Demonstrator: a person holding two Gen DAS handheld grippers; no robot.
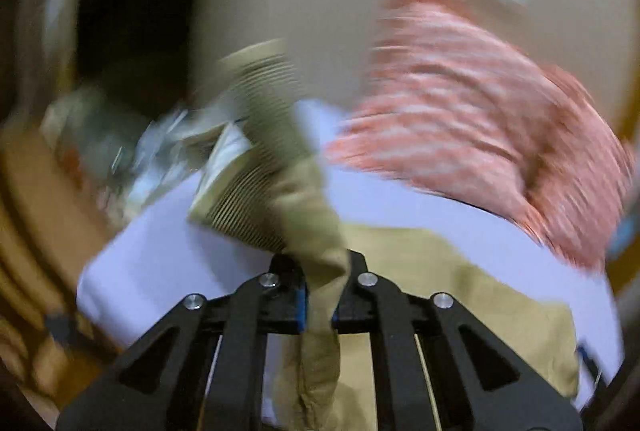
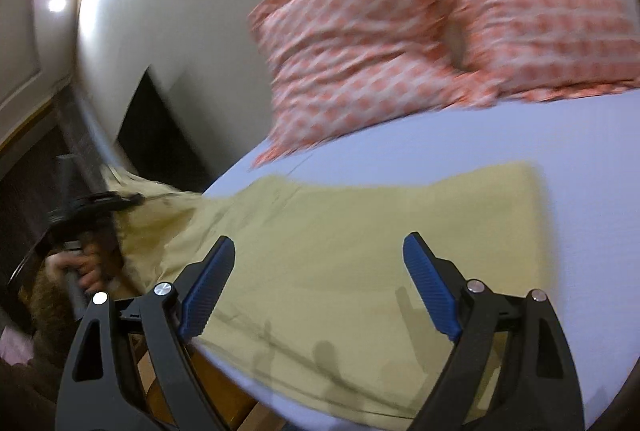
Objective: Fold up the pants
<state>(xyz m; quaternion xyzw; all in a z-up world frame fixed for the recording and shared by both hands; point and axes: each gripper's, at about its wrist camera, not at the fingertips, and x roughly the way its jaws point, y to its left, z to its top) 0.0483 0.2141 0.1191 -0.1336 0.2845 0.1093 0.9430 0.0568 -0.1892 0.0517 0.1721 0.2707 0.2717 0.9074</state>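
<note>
Now: khaki pants (image 2: 360, 251) spread mostly flat, lightly creased, across pale bed sheet (image 2: 520, 135) near checked pillows (image 2: 400, 43); one bunched end pinched tight in left gripper (image 1: 320, 305), lifted; right gripper (image 2: 316, 283) spread wide above cloth, holding nothing.

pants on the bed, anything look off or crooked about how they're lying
Yes. The pants lie only partly flat on the bed: one end trails off the bed's left edge, bunched where the left gripper pinches it. The right gripper hovers open above the flat part. Motion blur hides finer creases.
</note>
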